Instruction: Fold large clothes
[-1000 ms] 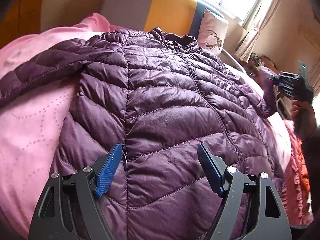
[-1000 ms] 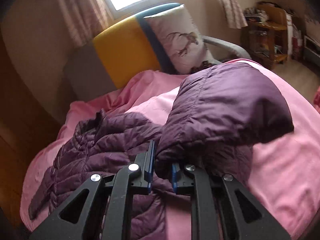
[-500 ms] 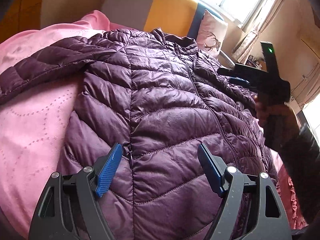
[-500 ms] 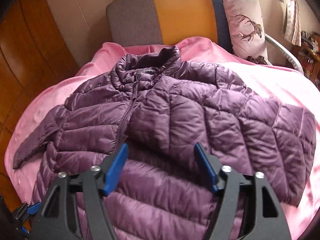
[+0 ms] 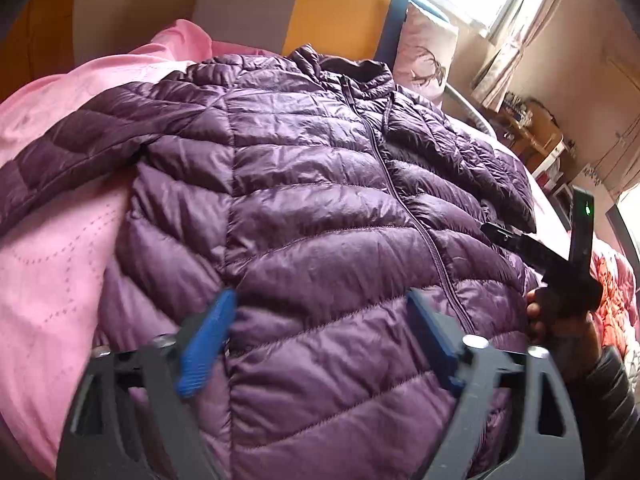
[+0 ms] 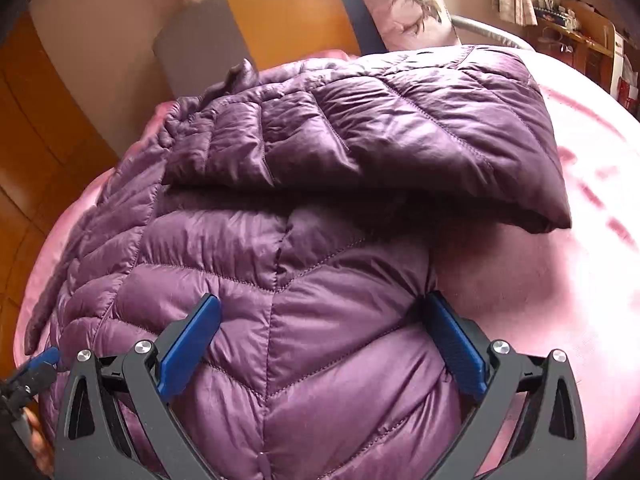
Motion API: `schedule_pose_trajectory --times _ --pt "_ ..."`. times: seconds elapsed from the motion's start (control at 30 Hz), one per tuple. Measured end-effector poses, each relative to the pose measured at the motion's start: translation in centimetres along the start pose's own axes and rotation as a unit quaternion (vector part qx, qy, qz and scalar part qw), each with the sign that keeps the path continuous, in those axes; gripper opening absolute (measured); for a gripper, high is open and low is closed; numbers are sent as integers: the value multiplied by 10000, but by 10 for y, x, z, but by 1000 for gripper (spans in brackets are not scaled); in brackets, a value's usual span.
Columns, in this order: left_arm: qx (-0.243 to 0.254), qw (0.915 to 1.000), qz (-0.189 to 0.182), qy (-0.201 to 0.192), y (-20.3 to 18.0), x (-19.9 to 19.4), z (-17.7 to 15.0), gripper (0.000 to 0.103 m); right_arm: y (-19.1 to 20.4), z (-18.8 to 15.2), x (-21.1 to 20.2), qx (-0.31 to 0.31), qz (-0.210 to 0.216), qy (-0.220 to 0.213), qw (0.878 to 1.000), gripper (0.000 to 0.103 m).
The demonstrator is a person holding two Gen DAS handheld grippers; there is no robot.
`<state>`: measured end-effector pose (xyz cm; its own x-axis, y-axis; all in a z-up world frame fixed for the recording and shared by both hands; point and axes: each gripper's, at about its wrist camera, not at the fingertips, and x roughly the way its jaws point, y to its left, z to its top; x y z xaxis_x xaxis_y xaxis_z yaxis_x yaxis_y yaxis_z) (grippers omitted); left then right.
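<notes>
One purple quilted jacket [image 5: 320,208], zipped, laid front-up on a pink bedspread [image 5: 52,264]; collar at the far end by the headboard [image 5: 336,12], hem at the near end under both claws.

Left to right in the left wrist view:
- one sleeve stretched out flat to the left over the bedspread
- jacket body in the middle, zip running far to near
- second sleeve [image 6: 400,128] folded across the chest on the right side
- far right edge: a hand [image 5: 556,320] gripping the right claw's handle, dark sleeve cuff below it

Counts: 1 jacket, 2 sleeves (1 out, 1 folded in), 2 claws, 1 pillow [image 5: 428,52] with a deer print at the far end against the headboard. No containers I can make out; shelving far right is too small to read.

Left claw [image 5: 320,344]: jaws wide apart and just opened further, nothing between the pads, hovering over the lower left front panel.

Right claw [image 6: 320,344]: jaws wide apart, just opened up, nothing pinched. It sits low over the right edge of the hem; the right pad [image 6: 452,344] is at the jacket's side seam where the bedspread starts. Cannot tell if the pads touch the fabric.

Left claw's tip [image 6: 36,364] shows at the near left edge of the right wrist view.
</notes>
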<state>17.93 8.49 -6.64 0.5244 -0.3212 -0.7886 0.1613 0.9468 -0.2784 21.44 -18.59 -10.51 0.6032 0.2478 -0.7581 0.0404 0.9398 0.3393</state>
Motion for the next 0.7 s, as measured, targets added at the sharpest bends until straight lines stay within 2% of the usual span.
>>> schedule_pose_trajectory --times 0.17,0.23,0.37,0.43,0.53,0.6,0.7 --pt "226 9995 210 -65 -12 8 8 99 -2 1 2 106 119 -89 9998 101" --pt "312 9987 297 -277 -16 6 15 99 -3 0 2 76 79 -89 9999 101" --pt "432 9965 -65 -712 -25 4 43 99 -3 -1 -3 -36 -60 -33 10000 101" --pt "565 9950 -163 -812 -31 8 56 99 -2 0 -3 -61 -96 -21 9999 101" --pt "741 9953 -398 -481 -44 27 79 99 -1 0 -2 -79 -108 -6 9999 101" --pt "739 9962 -383 -248 -50 38 90 99 1 0 0 -123 -159 18 9998 101" --pt "622 9962 -604 -11 -55 57 107 99 5 0 3 -181 -224 44 9996 101"
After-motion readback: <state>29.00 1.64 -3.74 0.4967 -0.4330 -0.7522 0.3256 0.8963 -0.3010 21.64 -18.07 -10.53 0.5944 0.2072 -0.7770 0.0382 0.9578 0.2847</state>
